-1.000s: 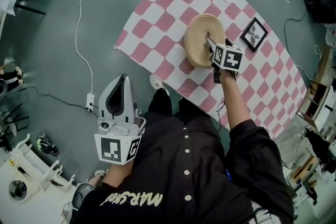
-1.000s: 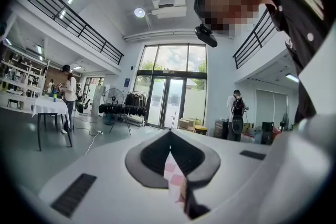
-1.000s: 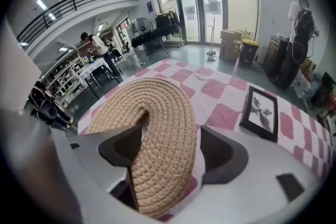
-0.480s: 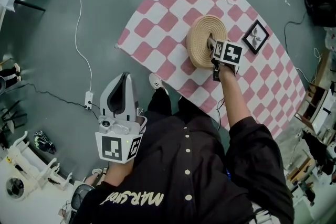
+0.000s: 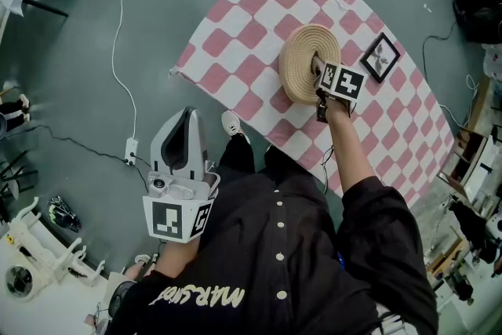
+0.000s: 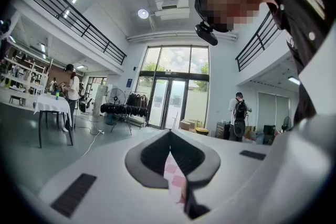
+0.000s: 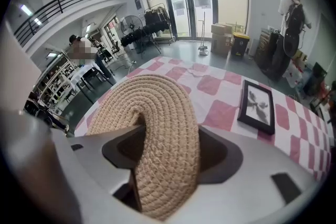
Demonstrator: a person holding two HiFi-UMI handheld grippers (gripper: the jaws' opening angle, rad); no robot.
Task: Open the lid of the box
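Closing on the woven lid (image 7: 157,97): right gripper (image 7: 170,134) jaws have just been narrowing across its raised rim and apparently pinch it now. Checkered cloth (image 7: 220,113) lies beyond the tips, picture frame (image 7: 256,105) farther right. Left gripper (image 6: 169,136) clenched, empty.

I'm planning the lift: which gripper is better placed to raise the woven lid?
Right. The right gripper has just been closing its jaws on the woven lid between them. The left gripper hangs by the body, off the checked cloth, jaws together.
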